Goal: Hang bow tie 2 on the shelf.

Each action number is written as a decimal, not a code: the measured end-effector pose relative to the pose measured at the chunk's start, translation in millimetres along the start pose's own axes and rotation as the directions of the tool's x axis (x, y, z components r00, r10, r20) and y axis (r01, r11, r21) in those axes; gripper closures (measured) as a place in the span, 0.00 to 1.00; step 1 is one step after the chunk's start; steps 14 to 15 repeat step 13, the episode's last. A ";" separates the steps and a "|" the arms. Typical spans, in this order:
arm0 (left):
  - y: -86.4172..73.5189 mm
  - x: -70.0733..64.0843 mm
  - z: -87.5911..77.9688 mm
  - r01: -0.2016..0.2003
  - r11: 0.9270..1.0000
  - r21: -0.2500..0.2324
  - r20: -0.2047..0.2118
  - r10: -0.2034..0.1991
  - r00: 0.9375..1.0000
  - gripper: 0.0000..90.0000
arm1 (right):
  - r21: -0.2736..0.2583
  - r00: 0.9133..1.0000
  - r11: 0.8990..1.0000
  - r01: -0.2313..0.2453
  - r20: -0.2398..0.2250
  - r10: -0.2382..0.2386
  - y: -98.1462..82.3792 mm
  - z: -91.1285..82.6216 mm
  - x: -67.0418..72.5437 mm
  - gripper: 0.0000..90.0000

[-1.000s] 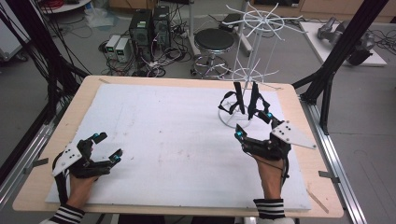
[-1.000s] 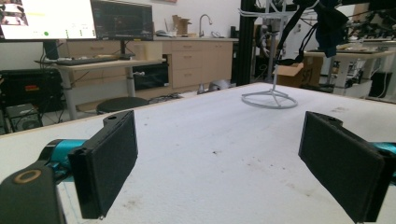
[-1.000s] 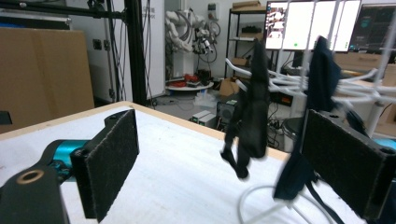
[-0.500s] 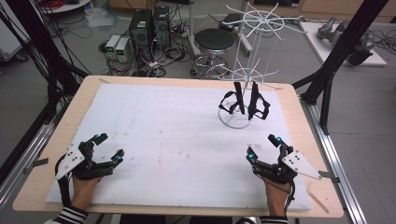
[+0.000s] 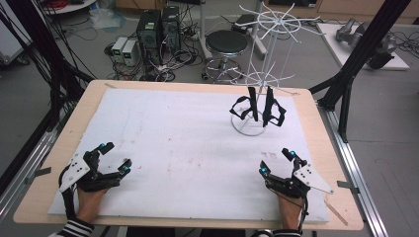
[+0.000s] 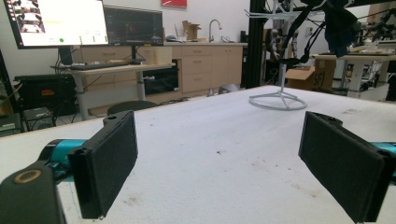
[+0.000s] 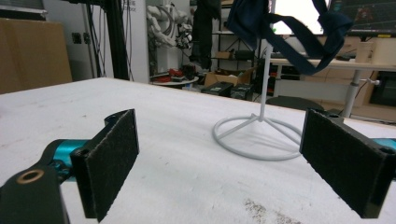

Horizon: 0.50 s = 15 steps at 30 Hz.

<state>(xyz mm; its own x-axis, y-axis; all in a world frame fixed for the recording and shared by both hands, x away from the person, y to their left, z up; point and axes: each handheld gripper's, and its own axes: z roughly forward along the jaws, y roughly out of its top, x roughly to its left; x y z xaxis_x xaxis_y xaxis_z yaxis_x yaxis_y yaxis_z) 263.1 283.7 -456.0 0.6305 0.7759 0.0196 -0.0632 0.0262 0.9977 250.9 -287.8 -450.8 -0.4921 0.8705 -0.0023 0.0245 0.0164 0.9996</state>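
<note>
The left tool (image 5: 114,158) rests low at the near left corner of the wooden surface (image 5: 316,106), which is covered by a white foam sheet (image 5: 183,143). Its jaws are spread wide with nothing between them; in the left gripper view the left tool (image 6: 219,163) shows two black padded jaws well apart over bare white sheet. The person's left hand (image 5: 89,197) grips it from below, with a black-and-white striped sleeve (image 5: 74,229) at the near edge.

The right tool (image 5: 276,162) sits at the near right of the surface, also spread and empty, held by the right hand (image 5: 289,210). In the right gripper view the right tool (image 7: 219,158) has its jaws wide open, pointing toward the stand.

The white wire stand with a round ring base (image 5: 249,126) stands upright at the far right of the sheet, well apart from both tools. Dark navy fabric straps (image 5: 259,106) hang from its lower arms, above the base and clear of the sheet. In the right gripper view the ring base of the stand (image 7: 257,135) lies ahead of the jaws and the straps (image 7: 289,28) dangle above it. In the left gripper view the stand (image 6: 278,100) appears far off at the right.
</note>
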 end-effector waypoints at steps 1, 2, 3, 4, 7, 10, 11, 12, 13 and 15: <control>-0.1 -0.1 0.0 -0.001 1.000 -0.002 0.000 0.001 1.000 0.13 | 0.001 1.000 1.000 -0.003 0.005 0.003 -0.9 -0.1 0.5 0.12; -0.1 -0.1 -0.2 -0.001 1.000 -0.002 0.001 0.001 1.000 0.13 | 0.001 1.000 1.000 -0.004 0.000 0.004 -1.8 -0.4 0.8 0.12; -0.1 0.0 -0.4 -0.001 1.000 -0.001 0.001 0.001 1.000 0.13 | 0.001 1.000 1.000 0.004 -0.002 -0.004 -2.2 -0.2 1.0 0.12; -0.1 0.2 -0.4 0.001 1.000 -0.002 0.004 -0.001 1.000 0.13 | 0.005 1.000 1.000 0.006 0.001 -0.006 -2.6 -0.5 1.6 0.12; -0.3 0.2 -0.7 0.006 1.000 -0.005 0.001 -0.006 1.000 0.13 | -0.009 1.000 1.000 0.006 0.001 -0.006 -3.2 -0.9 0.8 0.12; -0.2 0.1 -0.6 0.000 1.000 -0.005 0.003 0.000 1.000 0.13 | -0.016 1.000 1.000 0.002 0.003 -0.002 -3.8 -2.0 1.1 0.12; -0.3 0.2 -0.6 -0.001 1.000 -0.006 0.002 0.001 1.000 0.13 | -0.018 1.000 1.000 0.000 0.006 0.000 -4.1 -2.6 1.2 0.12; -0.3 0.0 -0.7 0.004 1.000 -0.005 -0.001 -0.004 1.000 0.13 | -0.023 1.000 1.000 0.005 0.009 -0.004 -4.2 -2.6 0.7 0.12; -0.3 0.0 -0.6 0.006 1.000 -0.005 -0.004 -0.006 1.000 0.13 | -0.027 1.000 1.000 0.003 0.009 -0.003 -4.3 -2.5 0.6 0.12; -0.3 0.0 -0.6 0.006 1.000 -0.005 -0.004 -0.006 1.000 0.13 | -0.027 1.000 1.000 0.003 0.009 -0.003 -4.3 -2.5 0.6 0.12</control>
